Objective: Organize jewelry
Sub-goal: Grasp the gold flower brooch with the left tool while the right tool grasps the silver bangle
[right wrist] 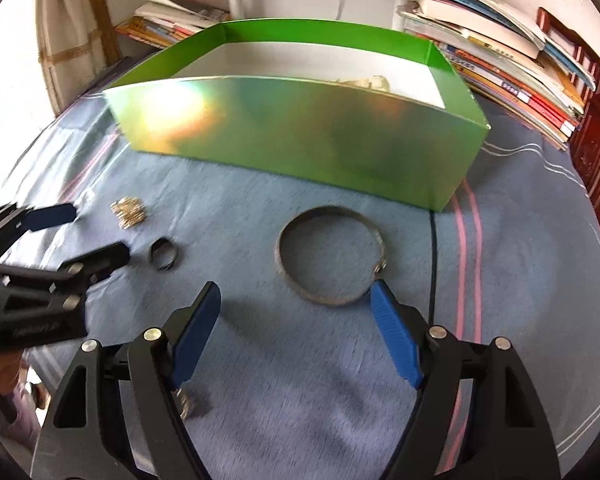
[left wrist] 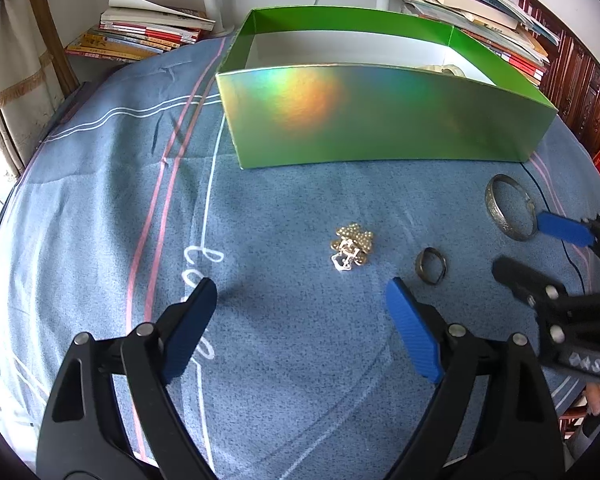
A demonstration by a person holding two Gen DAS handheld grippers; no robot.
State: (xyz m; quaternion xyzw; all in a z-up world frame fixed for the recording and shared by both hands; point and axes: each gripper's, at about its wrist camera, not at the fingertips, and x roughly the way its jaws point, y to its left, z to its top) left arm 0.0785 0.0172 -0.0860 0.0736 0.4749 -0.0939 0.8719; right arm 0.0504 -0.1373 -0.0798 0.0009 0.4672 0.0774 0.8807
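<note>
A green holographic box (left wrist: 380,120) stands open on the blue cloth; it also shows in the right wrist view (right wrist: 300,132) with a pale item (right wrist: 364,82) inside. A gold beaded brooch (left wrist: 351,247) lies ahead of my open, empty left gripper (left wrist: 300,312). A small dark ring (left wrist: 431,265) lies to its right. A silver bangle (right wrist: 330,256) lies just ahead of my open, empty right gripper (right wrist: 296,316), whose right fingertip (right wrist: 380,294) is by the rim. The brooch (right wrist: 129,211) and ring (right wrist: 164,255) sit left. A small metallic piece (right wrist: 185,405) lies under the right gripper's left arm.
Stacks of books (left wrist: 140,32) lie at the back left and more books (right wrist: 500,68) at the back right. A thin black cable (right wrist: 432,264) crosses the cloth right of the bangle. A dark wooden cabinet (left wrist: 580,92) stands on the right.
</note>
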